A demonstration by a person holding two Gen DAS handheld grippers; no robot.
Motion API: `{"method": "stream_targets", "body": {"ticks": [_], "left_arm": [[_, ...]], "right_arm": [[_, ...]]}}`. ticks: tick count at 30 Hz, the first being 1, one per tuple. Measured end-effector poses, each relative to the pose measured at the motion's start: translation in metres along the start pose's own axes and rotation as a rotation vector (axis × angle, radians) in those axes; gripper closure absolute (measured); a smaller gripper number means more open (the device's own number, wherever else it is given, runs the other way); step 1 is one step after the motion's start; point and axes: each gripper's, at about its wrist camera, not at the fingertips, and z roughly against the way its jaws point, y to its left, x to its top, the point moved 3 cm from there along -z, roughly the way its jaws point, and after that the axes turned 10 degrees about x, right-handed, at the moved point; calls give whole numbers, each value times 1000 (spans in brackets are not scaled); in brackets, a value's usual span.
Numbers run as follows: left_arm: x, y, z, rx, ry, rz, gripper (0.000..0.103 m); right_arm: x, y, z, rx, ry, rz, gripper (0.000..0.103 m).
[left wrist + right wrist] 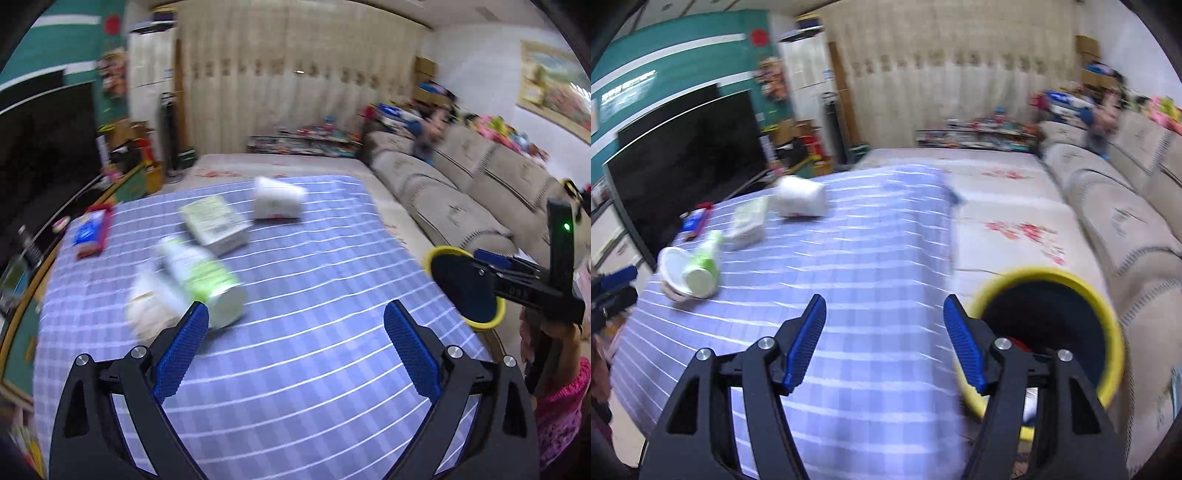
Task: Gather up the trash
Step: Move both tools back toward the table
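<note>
My left gripper (295, 343) has its jaws spread wide with nothing between them, only the blue checked cloth of the surface (295, 387) showing in the gap. The trash lies ahead and to the left of those jaws: a green-and-white bottle (201, 275) on its side just beyond my left finger, a white crumpled cup (147, 306) touching it, a flat box (214, 225) farther on, a white tub (277, 201) tipped over beyond that, and a red-and-blue packet (90, 232) near the far left edge. My right gripper (884, 339) has its jaws partly open, and its right finger is at the rim of the yellow-rimmed bin (1071, 295); whether it grips that rim I cannot tell. The bin sits at the surface's right edge, well apart from the trash.
</note>
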Motion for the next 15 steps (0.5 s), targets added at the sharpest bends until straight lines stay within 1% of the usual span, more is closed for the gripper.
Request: {"method": "stream_targets", "body": {"ticks": [3, 5, 8, 10, 14, 15], "left_arm": [[-9, 26, 8, 45, -7, 42, 8], [-13, 39, 11, 66, -10, 63, 8], [-20, 71, 19, 86, -18, 112, 8], [-25, 86, 24, 111, -26, 126, 8], [-31, 110, 29, 139, -30, 154, 8], [-34, 114, 31, 143, -31, 162, 7]], "right_arm": [[20, 44, -32, 60, 23, 46, 40], [27, 80, -52, 126, 42, 100, 40], [27, 121, -75, 188, 79, 152, 40], [24, 151, -91, 235, 96, 187, 40], [23, 188, -120, 312, 143, 216, 40], [23, 192, -122, 319, 148, 224, 40]]}}
